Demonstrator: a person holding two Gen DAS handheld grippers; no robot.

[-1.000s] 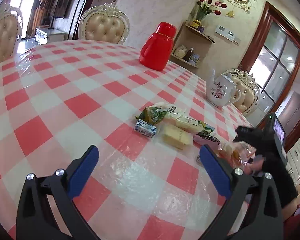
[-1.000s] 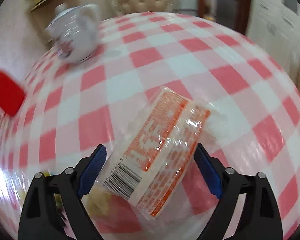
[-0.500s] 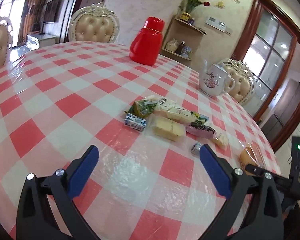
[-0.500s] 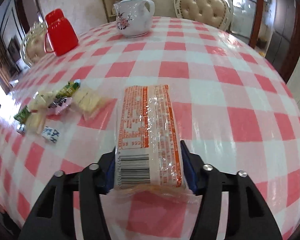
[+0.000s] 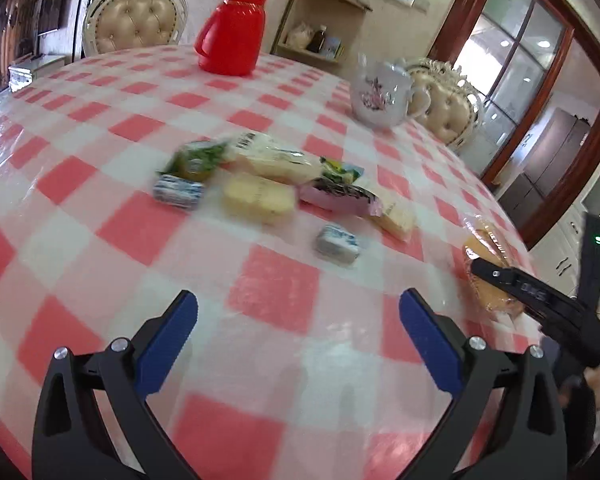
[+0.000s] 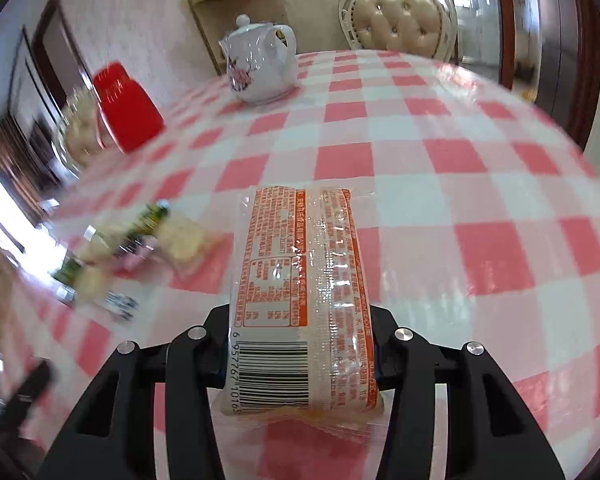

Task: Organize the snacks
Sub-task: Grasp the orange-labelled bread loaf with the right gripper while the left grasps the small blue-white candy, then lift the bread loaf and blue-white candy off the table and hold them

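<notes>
R gripper (image 6: pixel 300 344) clamped on orange-print snack pack (image 6: pixel 300 300), barcode end nearest cam, pack held above checkered tablecloth (image 6: pixel 440 168). L gripper (image 5: pixel 298 320) wide apart, nothing btwn fingers, over cloth. Remaining snacks (image 5: pixel 260 184) clustered mid-table, blurred; red flask (image 5: pixel 232 28) and white teapot (image 5: pixel 380 94) stand well apart behind them.

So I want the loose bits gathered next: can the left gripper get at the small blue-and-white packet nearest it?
Probably yes. The left gripper is open and empty, and the small blue-and-white packet lies apart from the pile, with only bare tablecloth between it and the fingers.
</notes>
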